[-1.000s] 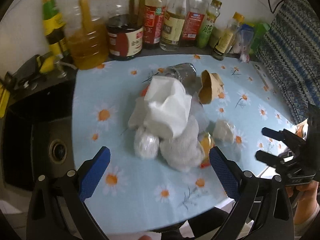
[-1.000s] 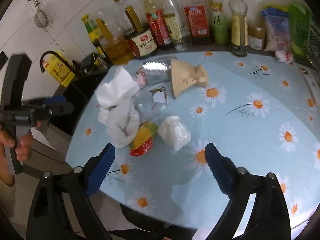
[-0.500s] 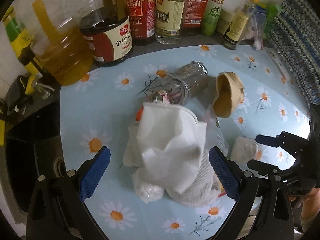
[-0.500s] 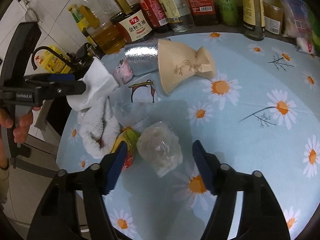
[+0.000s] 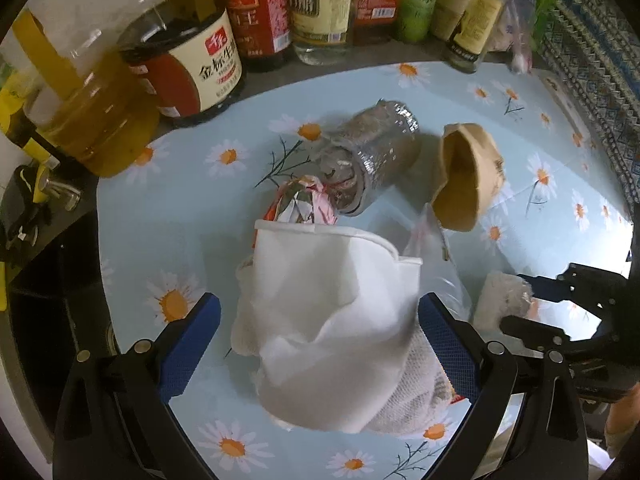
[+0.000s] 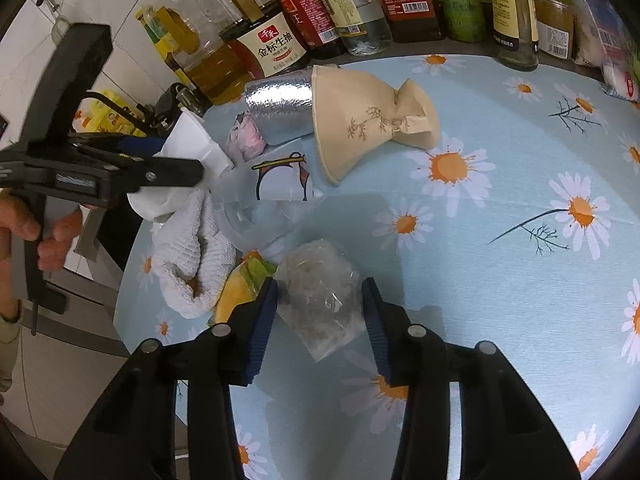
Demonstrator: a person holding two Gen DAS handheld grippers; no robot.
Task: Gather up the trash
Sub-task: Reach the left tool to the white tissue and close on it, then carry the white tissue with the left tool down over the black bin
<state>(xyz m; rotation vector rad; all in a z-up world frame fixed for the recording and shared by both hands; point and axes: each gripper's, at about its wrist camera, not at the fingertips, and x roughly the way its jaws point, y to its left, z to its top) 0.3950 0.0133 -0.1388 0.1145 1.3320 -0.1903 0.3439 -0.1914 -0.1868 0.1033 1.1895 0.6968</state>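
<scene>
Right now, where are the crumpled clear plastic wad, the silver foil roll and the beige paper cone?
crumpled clear plastic wad (image 6: 318,294), right wrist view, its middle.
silver foil roll (image 6: 278,106), right wrist view, its side.
beige paper cone (image 5: 466,182), left wrist view, its inner wall.

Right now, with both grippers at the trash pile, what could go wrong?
1. The right gripper is closing around the crumpled clear plastic wad; the yellow-green wrapper beside its left pad could get pinched too.
2. The open left gripper straddles the white paper tissue draped on the white knitted cloth; it may lift both.

Right side of the daisy tablecloth (image 6: 520,280) is wide open. Left is jammed: white tissue (image 5: 332,312), foil roll (image 6: 280,108), paper cone (image 6: 360,120); bottles (image 6: 276,44) wall off the back.
</scene>
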